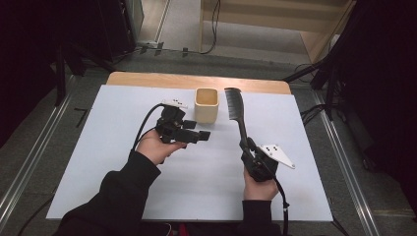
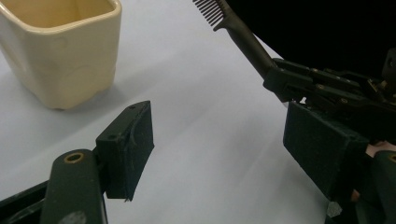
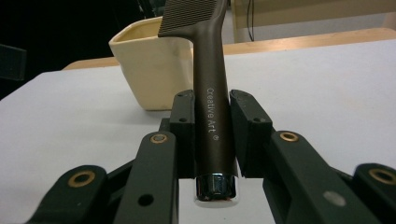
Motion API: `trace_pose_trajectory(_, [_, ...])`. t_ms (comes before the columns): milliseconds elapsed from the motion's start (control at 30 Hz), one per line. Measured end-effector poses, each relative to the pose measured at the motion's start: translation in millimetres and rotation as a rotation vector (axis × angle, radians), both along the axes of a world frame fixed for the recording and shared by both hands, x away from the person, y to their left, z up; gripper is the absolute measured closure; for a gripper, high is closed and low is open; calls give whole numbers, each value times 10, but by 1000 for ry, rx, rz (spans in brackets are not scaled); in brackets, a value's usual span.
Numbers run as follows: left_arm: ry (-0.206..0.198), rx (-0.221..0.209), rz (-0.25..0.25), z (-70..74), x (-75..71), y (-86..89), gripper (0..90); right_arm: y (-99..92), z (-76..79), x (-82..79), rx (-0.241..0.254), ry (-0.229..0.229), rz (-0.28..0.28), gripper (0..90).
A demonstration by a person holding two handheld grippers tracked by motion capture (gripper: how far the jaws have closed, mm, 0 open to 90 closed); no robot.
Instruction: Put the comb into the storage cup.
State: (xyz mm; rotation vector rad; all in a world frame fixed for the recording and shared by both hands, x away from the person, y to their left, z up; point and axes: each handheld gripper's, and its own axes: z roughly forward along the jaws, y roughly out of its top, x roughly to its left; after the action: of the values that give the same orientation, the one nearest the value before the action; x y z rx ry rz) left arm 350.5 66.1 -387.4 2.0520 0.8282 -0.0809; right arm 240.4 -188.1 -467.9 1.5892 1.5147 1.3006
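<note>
Grey carpet floor (image 1: 182,29) w/ metal rails (image 1: 29,162); pale wooden platform (image 1: 275,19) at 12–1 o'clock, dark surroundings.

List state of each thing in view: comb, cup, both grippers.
Comb: held by its handle, teeth end toward the cup.
Cup: upright on the table, looks empty, untouched.
Right gripper: shut on the comb handle.
Left gripper: open, nothing between the jaws, near the cup.

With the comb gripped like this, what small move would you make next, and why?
Probably swing the right gripper, shut on the comb by its handle, left over the cream cup; the cup stands open beside the comb's teeth.
</note>
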Motion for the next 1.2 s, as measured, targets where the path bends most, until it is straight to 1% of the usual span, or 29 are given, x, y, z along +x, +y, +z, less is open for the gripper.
trace_pose_trajectory(33, [-2, -3, 1, 1, -1, -21, 255, 6, -1, 2, 6, 1, 0, 704])
trace_pose_trajectory(100, [-9, -3, 5, 1, 0, -62, 255, 20, -4, 1, 2, 4, -2, 704])
trace_pose_trajectory(233, [-6, -19, 16, -4, 11, -142, 256, 40, -6, 3, 1, -8, -5, 704])
trace_pose_trajectory(333, [6, -18, 22, -10, 23, -199, 265, 53, -10, 8, 7, -5, -5, 704])
trace_pose_trajectory(400, [9, -7, 24, -16, 30, -234, 265, 59, -13, 11, 11, -5, -3, 704])
trace_pose_trajectory(467, [5, 1, 24, -26, 38, -263, 265, 61, -17, 14, 11, -6, 7, 704])
trace_pose_trajectory(533, [7, 2, 24, -34, 44, -283, 265, 68, -22, 18, 12, -8, 3, 704])
trace_pose_trajectory(667, [9, -2, 27, -49, 20, -325, 266, 77, -21, 20, 17, -14, -7, 704])
trace_pose_trajectory(733, [1, 0, 32, -47, 14, -347, 266, 83, -22, 22, 18, -18, -9, 704])
trace_pose_trajectory(800, [2, -11, 43, -40, 16, -364, 273, 91, -23, 22, 19, -18, -12, 704])
trace_pose_trajectory(900, [-6, -25, 41, -36, 30, -393, 284, 105, -24, 22, 21, -21, -14, 704])
trace_pose_trajectory(1033, [-2, -19, 39, -35, 48, -453, 289, 115, -24, 25, 18, -25, -13, 704])
trace_pose_trajectory(1100, [-4, -8, 44, -34, 55, -487, 289, 121, -24, 26, 19, -25, -13, 704])
trace_pose_trajectory(1200, [-4, -11, 43, -40, 69, -528, 289, 135, -24, 30, 23, -28, -10, 704])
